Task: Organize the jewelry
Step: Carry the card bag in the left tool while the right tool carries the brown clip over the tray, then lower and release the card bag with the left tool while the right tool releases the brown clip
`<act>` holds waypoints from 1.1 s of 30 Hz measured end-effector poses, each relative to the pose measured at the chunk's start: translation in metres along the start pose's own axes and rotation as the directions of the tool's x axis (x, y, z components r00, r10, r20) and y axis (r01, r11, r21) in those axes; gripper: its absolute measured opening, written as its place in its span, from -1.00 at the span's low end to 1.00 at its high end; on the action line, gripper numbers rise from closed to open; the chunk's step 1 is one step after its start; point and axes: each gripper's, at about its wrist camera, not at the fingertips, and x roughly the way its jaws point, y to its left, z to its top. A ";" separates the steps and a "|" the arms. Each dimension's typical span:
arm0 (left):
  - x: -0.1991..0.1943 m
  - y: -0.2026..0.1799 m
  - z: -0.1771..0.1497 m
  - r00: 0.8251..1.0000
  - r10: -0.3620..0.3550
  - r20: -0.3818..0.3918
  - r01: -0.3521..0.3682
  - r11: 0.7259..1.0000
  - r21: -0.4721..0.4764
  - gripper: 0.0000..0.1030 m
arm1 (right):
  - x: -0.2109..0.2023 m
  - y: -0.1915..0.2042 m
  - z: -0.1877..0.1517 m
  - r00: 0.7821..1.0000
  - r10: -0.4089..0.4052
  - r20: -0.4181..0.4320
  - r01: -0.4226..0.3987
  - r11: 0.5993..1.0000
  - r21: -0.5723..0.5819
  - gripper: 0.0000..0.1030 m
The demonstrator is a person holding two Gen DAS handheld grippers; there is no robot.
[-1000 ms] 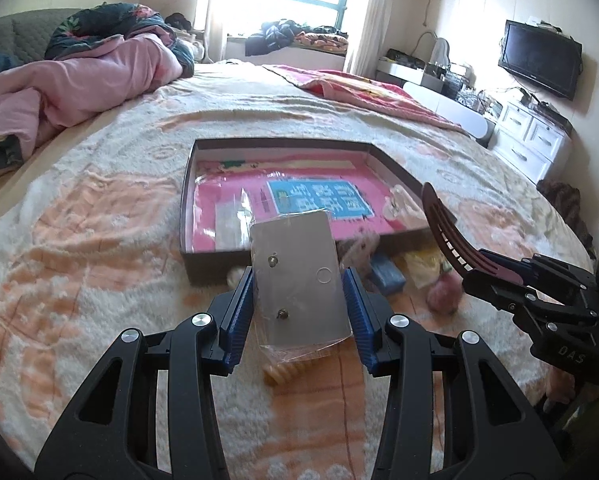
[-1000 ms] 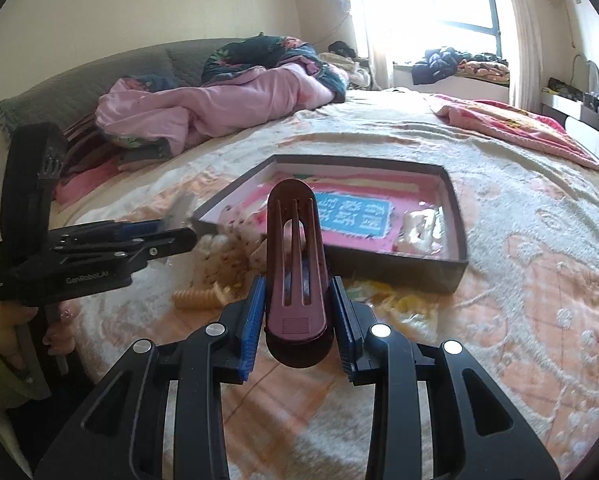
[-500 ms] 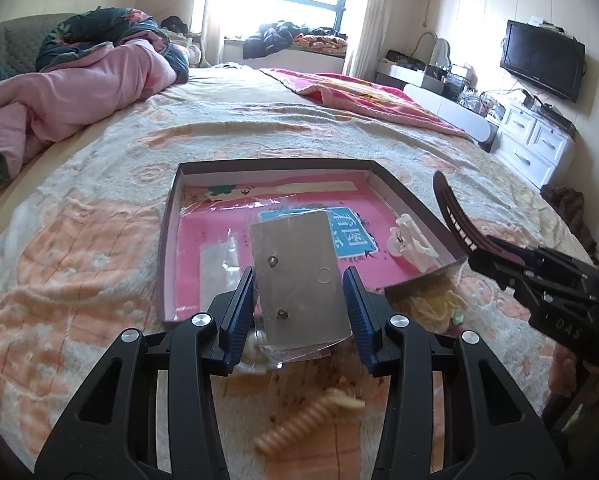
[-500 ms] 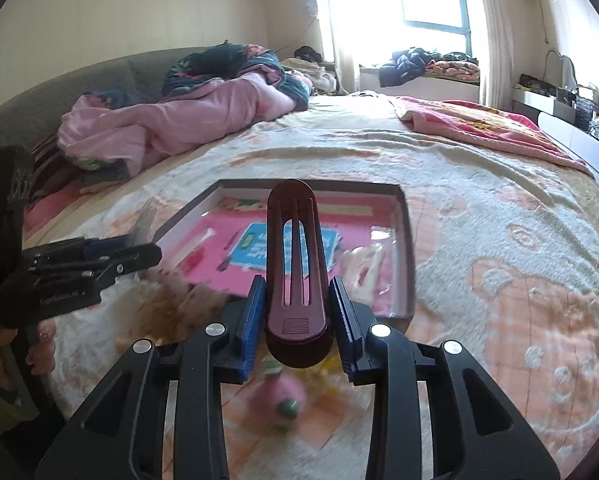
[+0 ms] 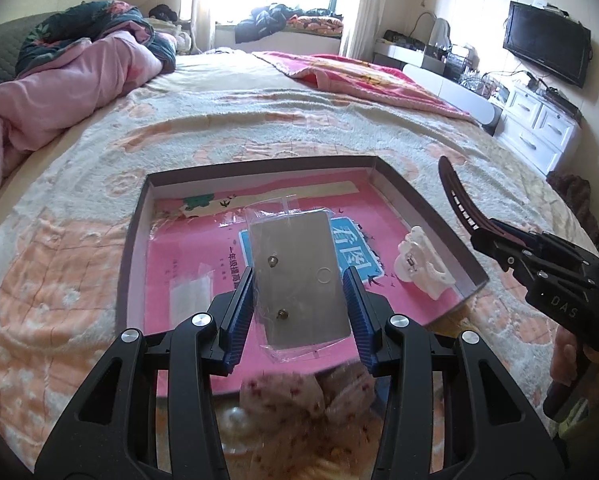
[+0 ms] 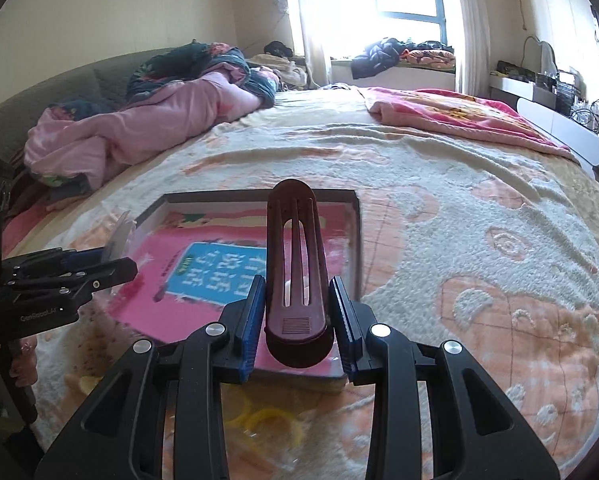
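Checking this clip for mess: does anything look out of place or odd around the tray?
Yes. Several accessories lie loose on the blanket outside the tray: floral scrunchies at its near edge and yellow hair ties. Inside it, only the white claw clip is stowed.

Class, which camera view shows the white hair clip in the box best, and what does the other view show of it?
The left wrist view shows the white hair clip best: it lies unobstructed near the right wall of the box, teeth and spring visible. In the right wrist view the dark red clip covers that spot, so only pale slivers show through its slots.
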 end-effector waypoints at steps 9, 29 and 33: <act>0.035 0.000 0.008 0.997 0.001 -0.079 0.000 1.000 0.003 -0.31 | 0.030 -0.014 0.006 0.998 -0.006 -0.063 0.008 1.000 0.029 -0.39; 0.061 -0.001 0.007 0.990 0.007 -0.143 -0.009 1.000 -0.009 -0.29 | 0.058 -0.013 0.004 0.993 -0.001 -0.118 0.006 0.999 0.042 -0.39; 0.061 -0.002 0.006 0.991 0.005 -0.134 -0.007 1.000 -0.010 -0.20 | 0.058 -0.012 0.003 0.994 -0.007 -0.112 0.013 0.999 0.047 -0.39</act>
